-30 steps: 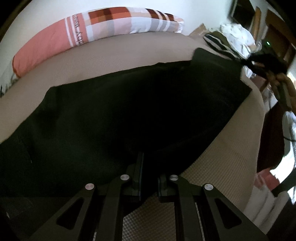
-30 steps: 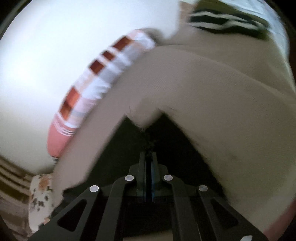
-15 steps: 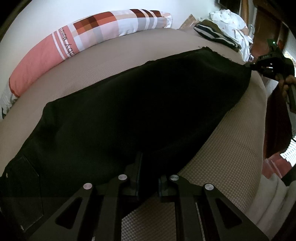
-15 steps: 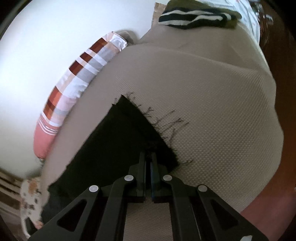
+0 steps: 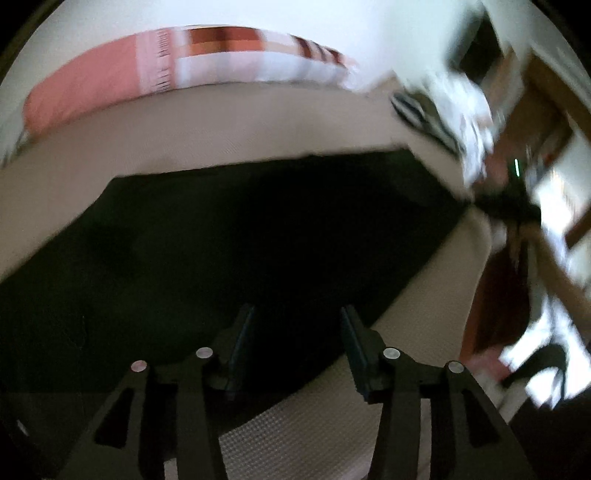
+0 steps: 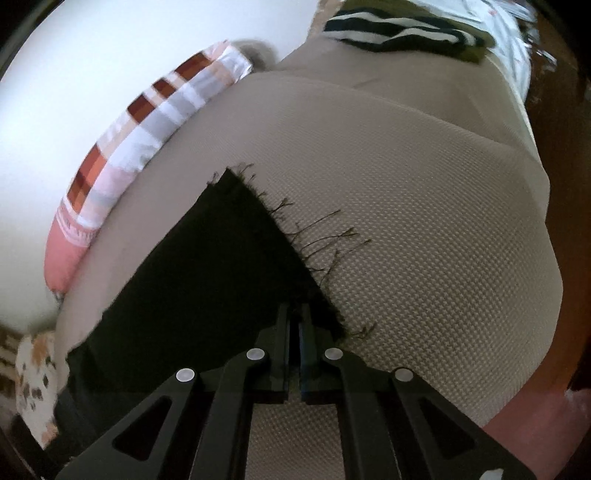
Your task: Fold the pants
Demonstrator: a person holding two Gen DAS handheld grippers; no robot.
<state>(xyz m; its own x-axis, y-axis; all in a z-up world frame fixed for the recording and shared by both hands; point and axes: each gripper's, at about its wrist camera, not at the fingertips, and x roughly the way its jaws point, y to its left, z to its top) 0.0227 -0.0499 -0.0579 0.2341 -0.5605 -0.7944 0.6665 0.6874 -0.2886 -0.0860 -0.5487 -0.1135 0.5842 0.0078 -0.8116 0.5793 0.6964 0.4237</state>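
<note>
Black pants (image 5: 236, 236) lie flat across a beige bed (image 5: 332, 435). My left gripper (image 5: 297, 325) is open, its fingers spread above the near edge of the pants, holding nothing. In the right wrist view the frayed hem end of the pants (image 6: 221, 266) lies on the bed, and my right gripper (image 6: 294, 314) is shut on the hem corner. The right gripper also shows in the left wrist view (image 5: 506, 203), at the far end of the pants.
A long pink and plaid pillow (image 5: 184, 66) lies along the white wall at the back. A striped folded garment (image 6: 399, 33) and white clothes (image 5: 465, 107) sit at the bed's far end. Brown floor and wooden furniture (image 5: 546, 110) lie beyond the bed's right edge.
My left gripper has opened and let go of the pants' edge, and its view has swung and blurred. The right gripper stays shut on the hem, now lying flat on the bed.
</note>
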